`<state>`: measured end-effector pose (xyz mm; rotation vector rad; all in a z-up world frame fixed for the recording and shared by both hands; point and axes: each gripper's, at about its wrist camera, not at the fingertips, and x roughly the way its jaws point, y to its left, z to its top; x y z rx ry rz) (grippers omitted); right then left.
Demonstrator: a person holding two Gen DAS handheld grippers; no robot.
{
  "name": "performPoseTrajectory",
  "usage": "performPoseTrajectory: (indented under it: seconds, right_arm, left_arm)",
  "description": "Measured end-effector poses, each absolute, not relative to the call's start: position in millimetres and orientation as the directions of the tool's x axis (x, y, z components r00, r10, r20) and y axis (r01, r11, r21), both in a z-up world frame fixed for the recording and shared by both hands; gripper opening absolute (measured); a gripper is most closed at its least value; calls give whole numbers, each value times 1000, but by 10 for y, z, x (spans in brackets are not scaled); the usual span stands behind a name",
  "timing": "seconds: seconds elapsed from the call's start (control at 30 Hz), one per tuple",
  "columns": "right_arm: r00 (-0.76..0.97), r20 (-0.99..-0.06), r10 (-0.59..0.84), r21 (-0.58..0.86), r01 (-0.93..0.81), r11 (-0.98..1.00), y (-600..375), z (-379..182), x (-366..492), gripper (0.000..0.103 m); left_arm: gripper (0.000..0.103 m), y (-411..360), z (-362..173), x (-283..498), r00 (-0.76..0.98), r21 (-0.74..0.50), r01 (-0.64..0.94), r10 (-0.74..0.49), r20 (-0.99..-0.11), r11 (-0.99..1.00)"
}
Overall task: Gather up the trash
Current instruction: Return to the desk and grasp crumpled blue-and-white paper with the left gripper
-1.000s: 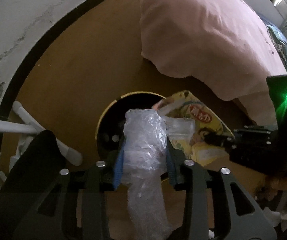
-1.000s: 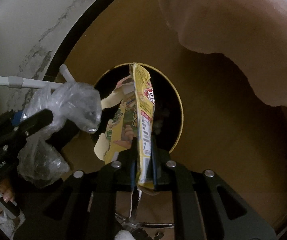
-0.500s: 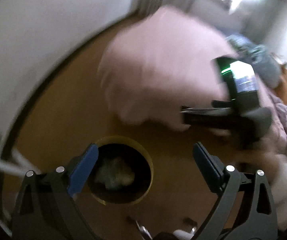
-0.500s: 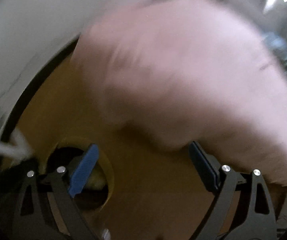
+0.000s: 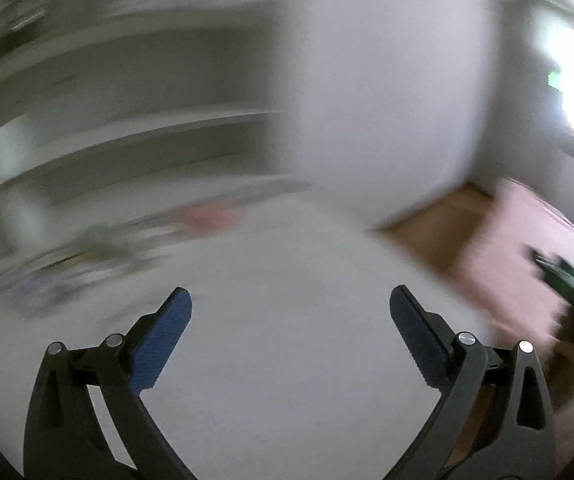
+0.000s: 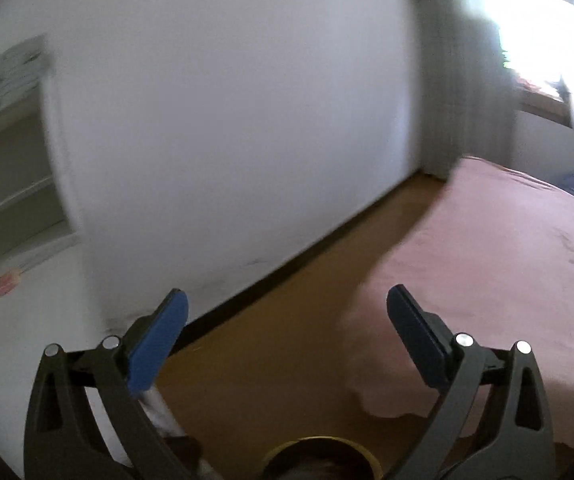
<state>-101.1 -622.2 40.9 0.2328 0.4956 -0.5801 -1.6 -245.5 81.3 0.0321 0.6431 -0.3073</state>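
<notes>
My left gripper [image 5: 290,300] is open with nothing between its blue pads, above a white tabletop [image 5: 287,380] in a heavily blurred view. In the right wrist view my right gripper [image 6: 287,304] has its jaws opening wide, with nothing between them. It is raised over the wooden floor [image 6: 279,352]. The round bin [image 6: 319,442] with its gold rim shows only at the bottom edge, below and between the right fingers. Its inside is dark and I cannot make out the contents. No loose trash shows clearly in either view.
A bed with a pink cover [image 6: 495,280] fills the right side. A white wall [image 6: 227,120] runs along the floor behind. Shelves [image 6: 3,168] and a white table with small blurred items [image 5: 67,272] lie left. A white tube leg [image 6: 159,408] stands beside the bin.
Both grippers opened and let go of the clear plastic bag and the yellow snack wrapper over the bin. Both then rose and tipped up. The left view swung over the white table.
</notes>
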Motion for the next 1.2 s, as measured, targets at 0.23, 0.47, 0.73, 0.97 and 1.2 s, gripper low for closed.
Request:
performPoseTrajectory:
  seconds: [0.23,0.47,0.73,0.97,1.2]
  right_arm:
    - [815,-548,-189,40,251,967,-5116,507,-17,96]
    - [800,-599,-40,-31,26,999,-4128,526,431,96]
    - [771,-637,-5,-38,-25,999,-3835,445,484,96]
    - [746,-666,-1,-39,-33,999,-3737,433,480,96]
    - [699,-711,73,15,-89,996,-3442,385,572,96]
  left_arm:
    - [96,-551,460,589,655,-61,-118,31,-755,991]
    - [96,-149,448,1110,630,84,138,-22,-776,987]
    - [96,-347,318,1787,442,187,669,-182,-878,719]
    - [92,-548,133,1810,258,101,784,-174,-950,613]
    - [90,-555,95,1377,282,97,734,-171,-944,672]
